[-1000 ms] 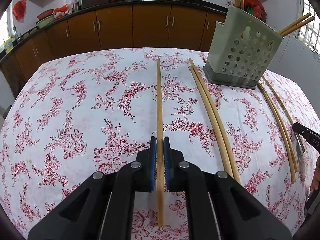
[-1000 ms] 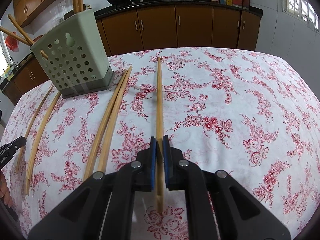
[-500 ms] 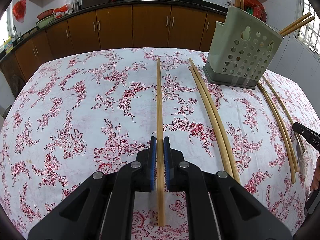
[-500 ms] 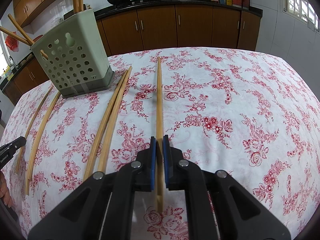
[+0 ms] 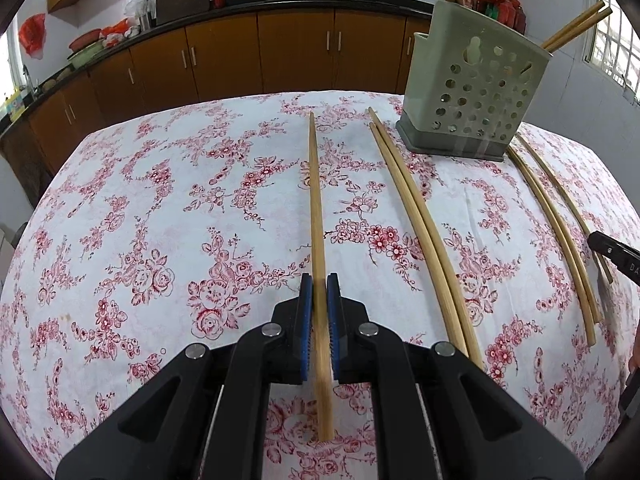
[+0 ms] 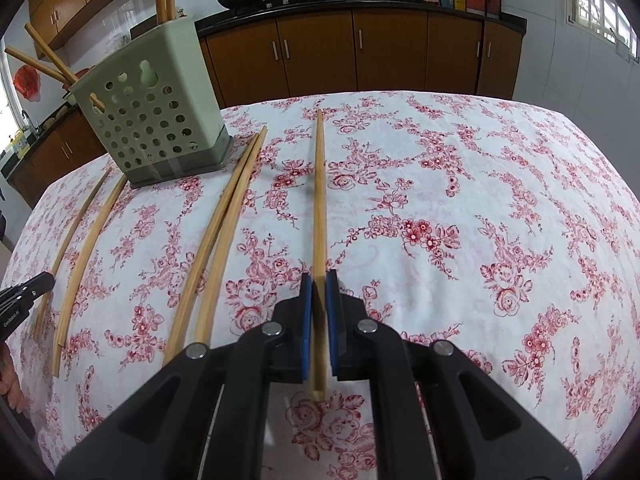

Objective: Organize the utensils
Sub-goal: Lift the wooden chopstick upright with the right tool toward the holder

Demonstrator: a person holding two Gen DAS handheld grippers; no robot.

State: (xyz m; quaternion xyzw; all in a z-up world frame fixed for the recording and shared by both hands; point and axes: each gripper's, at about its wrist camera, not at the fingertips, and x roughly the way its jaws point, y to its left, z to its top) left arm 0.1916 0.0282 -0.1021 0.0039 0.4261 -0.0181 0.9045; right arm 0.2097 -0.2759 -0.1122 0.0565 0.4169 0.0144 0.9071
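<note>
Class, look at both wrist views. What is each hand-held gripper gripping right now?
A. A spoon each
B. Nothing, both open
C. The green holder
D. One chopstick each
D: the left hand-held gripper is shut on a chopstick, and the right hand-held gripper is shut on another chopstick, each between its blue pads.

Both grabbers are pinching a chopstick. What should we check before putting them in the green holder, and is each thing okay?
1. Left gripper shut on its chopstick: ok.
2. Right gripper shut on its chopstick: ok.
3. Holder standing upright on the tablecloth: ok.
4. Room inside the holder: cannot tell, though some chopsticks already stick out.
5. All chopsticks gathered: not ok, two pairs lie loose.
</note>
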